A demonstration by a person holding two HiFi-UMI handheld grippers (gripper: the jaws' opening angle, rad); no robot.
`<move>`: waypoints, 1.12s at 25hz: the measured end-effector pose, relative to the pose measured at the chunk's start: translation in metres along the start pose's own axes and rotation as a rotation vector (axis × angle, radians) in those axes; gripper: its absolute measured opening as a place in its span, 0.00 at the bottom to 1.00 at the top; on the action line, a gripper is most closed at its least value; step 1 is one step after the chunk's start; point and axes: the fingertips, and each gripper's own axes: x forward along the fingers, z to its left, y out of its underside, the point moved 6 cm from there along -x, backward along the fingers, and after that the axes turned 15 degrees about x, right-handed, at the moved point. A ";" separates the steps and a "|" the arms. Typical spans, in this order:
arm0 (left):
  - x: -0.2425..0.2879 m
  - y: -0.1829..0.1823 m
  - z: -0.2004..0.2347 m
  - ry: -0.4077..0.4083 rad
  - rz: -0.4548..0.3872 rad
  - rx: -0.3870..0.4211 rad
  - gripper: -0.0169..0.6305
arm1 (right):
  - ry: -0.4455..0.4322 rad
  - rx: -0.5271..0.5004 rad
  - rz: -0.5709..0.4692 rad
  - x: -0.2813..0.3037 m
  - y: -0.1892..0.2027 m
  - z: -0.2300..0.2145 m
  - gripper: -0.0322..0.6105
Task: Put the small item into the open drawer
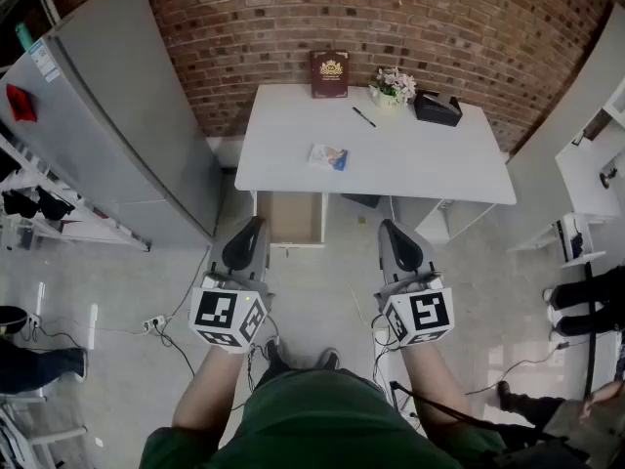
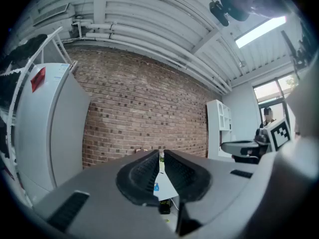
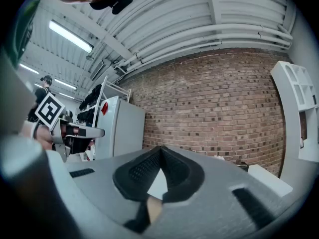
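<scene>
- left claw: jaws basically together, just a thin slit, nothing in it
- brick wall straight ahead, white fridge on the left
- through the slit: a bit of white tabletop with a small blue item on it

This is a lab-like test space in an industrial hall. A bare brick wall, exposed ceiling pipes and a strip light sit above a concrete floor trailing cables. A fridge and a white desk are staged like a home.
</scene>
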 end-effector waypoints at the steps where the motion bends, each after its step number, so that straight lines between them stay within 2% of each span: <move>1: 0.001 0.001 -0.002 0.001 0.003 0.000 0.07 | 0.001 0.002 -0.002 -0.001 0.000 -0.002 0.05; 8: 0.002 0.004 -0.018 -0.014 0.026 0.007 0.07 | 0.015 0.053 -0.030 -0.013 0.001 -0.023 0.05; 16: 0.002 0.016 -0.033 -0.028 0.065 0.010 0.07 | 0.024 0.034 0.009 -0.016 0.010 -0.047 0.06; 22: 0.027 0.031 -0.014 -0.033 0.079 -0.011 0.07 | 0.025 0.000 0.059 0.012 0.020 -0.058 0.06; 28: 0.063 0.062 0.020 -0.013 0.097 -0.050 0.07 | 0.053 -0.052 0.115 0.052 0.027 -0.064 0.06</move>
